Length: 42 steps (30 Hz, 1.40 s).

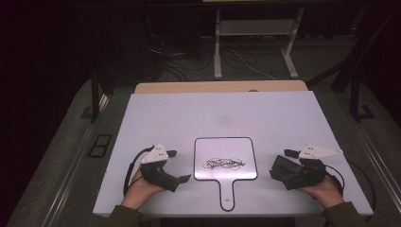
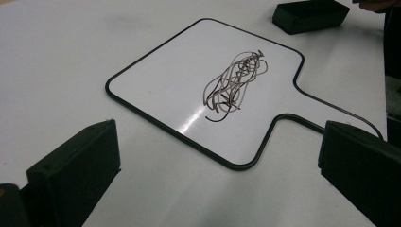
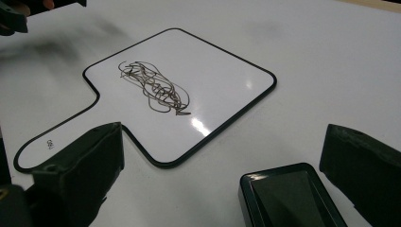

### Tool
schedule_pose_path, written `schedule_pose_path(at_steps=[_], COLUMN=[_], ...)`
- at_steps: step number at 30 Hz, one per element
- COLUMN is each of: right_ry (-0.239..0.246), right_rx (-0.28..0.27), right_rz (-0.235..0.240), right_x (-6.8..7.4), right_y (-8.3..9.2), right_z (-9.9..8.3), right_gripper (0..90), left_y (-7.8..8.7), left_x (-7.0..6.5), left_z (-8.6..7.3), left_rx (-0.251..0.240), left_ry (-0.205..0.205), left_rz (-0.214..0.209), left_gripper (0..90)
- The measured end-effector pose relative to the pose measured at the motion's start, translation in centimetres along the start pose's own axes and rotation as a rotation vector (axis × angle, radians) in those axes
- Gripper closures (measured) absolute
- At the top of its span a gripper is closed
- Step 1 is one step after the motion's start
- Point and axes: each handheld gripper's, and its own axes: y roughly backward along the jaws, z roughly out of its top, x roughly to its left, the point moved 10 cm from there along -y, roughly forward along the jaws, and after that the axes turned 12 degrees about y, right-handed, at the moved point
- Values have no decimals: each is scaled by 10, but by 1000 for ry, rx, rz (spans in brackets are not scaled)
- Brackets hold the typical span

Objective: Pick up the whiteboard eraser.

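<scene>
White table point(image 1: 189, 113); tangled cables point(image 1: 170, 59) on floor beyond.

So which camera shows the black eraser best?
The right gripper view: the eraser lies close and large, just ahead of that gripper's fingers. The left gripper view shows it small at the top edge. The high view shows it dark and tiny beside the right gripper.

Black eraser point(image 3: 291, 196): near end cut by right gripper view's lower edge. Whiteboard point(image 3: 208, 80) handle print point(image 3: 49, 143): too small to read.
</scene>
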Motion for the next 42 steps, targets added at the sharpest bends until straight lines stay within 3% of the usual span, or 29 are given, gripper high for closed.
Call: schedule_pose_path(at_steps=[5, 17, 25, 33, 42], right_ry=[-5, 6, -13, -14, 10], right_rx=[-12, -27, -34, -2, 60], right_rz=[3, 13, 0, 10, -16], right_x=[0, -1, -13, -21, -34], right_y=[4, 6, 8, 13, 22], right_z=[1, 4, 3, 0, -3], right_gripper=[0, 0, 0, 0, 0], left_y=[2, 2, 1, 0, 1], left_x=[1, 2, 3, 2, 3], left_z=[1, -3, -2, -3, -4], left_rx=[-13, 9, 5, 2, 2], left_ry=[16, 27, 27, 22, 22], left_rz=[0, 0, 0, 3, 2], left_gripper=[0, 0, 0, 0, 0])
